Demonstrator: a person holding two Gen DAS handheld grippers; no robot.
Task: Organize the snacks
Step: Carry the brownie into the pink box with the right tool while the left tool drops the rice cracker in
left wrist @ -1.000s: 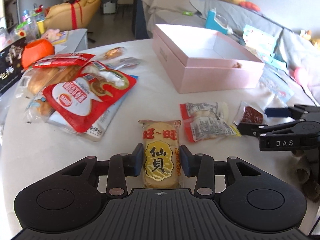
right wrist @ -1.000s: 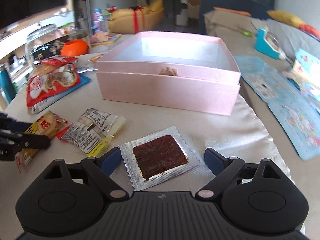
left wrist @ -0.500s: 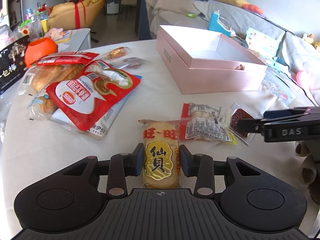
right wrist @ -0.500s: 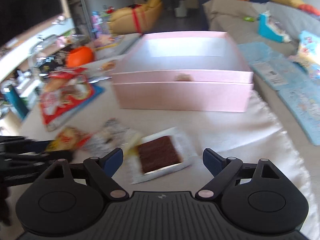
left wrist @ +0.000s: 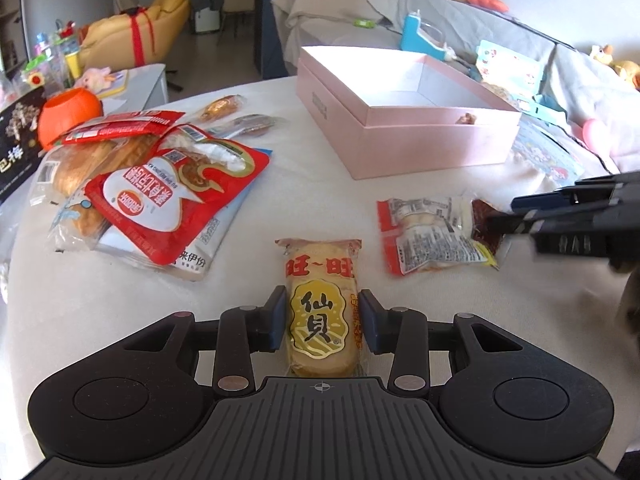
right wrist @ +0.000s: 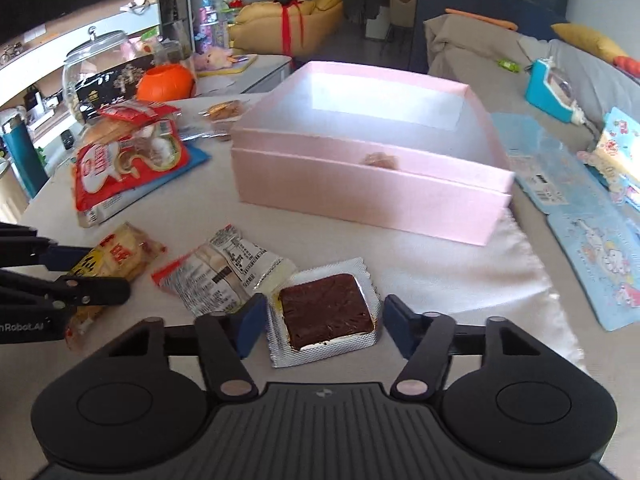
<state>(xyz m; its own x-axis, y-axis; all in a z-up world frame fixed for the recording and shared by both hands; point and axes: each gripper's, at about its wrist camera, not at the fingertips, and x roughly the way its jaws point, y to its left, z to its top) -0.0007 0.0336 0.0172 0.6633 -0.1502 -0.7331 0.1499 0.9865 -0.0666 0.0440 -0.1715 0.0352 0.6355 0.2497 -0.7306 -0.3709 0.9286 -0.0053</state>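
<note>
Clamping a yellow rice-cracker packet with black Chinese characters [left wrist: 321,312] between its blue pads, the left hand-held gripper [left wrist: 322,318] grasps the snack low over the near middle of the white cloth-covered surface [left wrist: 304,184]. To its right, the right hand-held gripper [right wrist: 322,326] stands released, jaws spread to either side of a square silver foil pack showing a dark brown slab [right wrist: 326,314], which lies flat on the surface just beside a crinkled white-and-red wrapped snack [right wrist: 228,276]. Farther off sits an open pink rectangular cardboard box [right wrist: 372,196], with a red-and-white snack bag [left wrist: 168,192] heaped on other packets at far left.
</note>
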